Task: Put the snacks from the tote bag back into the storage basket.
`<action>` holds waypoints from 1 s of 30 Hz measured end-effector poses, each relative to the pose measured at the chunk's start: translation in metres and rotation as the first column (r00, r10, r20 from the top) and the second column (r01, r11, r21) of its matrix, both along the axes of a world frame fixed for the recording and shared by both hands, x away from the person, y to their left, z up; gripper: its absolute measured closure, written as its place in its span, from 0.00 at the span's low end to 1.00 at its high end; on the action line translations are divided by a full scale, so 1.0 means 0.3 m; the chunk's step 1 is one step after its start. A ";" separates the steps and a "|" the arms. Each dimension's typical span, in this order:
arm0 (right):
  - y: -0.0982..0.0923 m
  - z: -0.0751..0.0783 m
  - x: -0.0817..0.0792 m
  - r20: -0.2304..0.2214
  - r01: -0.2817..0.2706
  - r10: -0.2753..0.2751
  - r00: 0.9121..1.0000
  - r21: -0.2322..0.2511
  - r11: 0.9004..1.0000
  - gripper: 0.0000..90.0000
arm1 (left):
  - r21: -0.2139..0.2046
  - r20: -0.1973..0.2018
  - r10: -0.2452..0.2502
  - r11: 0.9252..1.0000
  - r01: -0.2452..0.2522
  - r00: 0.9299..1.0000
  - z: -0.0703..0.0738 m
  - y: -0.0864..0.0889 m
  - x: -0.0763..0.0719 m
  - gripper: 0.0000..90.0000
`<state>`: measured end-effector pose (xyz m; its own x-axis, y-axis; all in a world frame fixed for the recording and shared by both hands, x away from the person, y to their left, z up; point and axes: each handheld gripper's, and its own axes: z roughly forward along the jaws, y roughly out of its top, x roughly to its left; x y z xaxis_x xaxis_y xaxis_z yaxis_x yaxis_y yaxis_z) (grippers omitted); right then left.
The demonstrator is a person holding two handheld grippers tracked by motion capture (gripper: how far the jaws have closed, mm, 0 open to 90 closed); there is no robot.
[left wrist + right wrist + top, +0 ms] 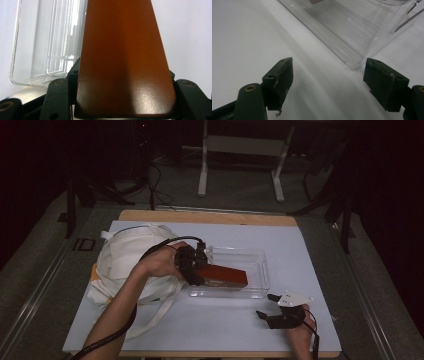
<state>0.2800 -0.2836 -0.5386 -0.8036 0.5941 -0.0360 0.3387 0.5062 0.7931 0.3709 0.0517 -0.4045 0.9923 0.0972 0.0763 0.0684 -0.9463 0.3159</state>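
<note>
The left gripper, jaws clamped on the brown box, should lower it level into the clear tray while the right gripper, at five o'clock, idles wide open.

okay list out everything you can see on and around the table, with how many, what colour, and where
Box: one, reddish brown, held over the clear bin by the left tongs.
Bin: one, clear plastic, middle of the mat.
Bag: one, white cloth with straps, left of the bin.
Mat: one, pale white-blue, covering the table.
Table: one, light wood edge showing.
Frame: one, white, on the floor beyond the table.
Left tongs: black, shut on the box.
Right tongs: black, open, front right of the mat.
</note>
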 end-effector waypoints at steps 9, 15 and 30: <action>0.001 0.000 -0.001 0.001 -0.002 0.002 1.000 -0.002 1.000 0.27 | 0.007 0.024 -0.027 1.000 0.027 0.999 -0.009 -0.013 -0.007 0.48; 0.002 0.000 -0.001 0.002 -0.003 0.003 1.000 -0.005 1.000 0.27 | 0.009 0.030 -0.046 0.999 0.046 0.998 -0.013 -0.018 -0.006 0.47; 0.003 -0.001 -0.002 0.005 -0.005 0.005 1.000 -0.010 1.000 0.26 | 0.012 0.003 -0.038 0.999 0.038 0.999 -0.024 -0.019 0.008 0.46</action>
<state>0.2794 -0.2827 -0.5388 -0.8065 0.5894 -0.0462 0.3320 0.5161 0.7896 0.3734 0.0461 -0.4117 0.9951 0.0582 0.0802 0.0311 -0.9520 0.3046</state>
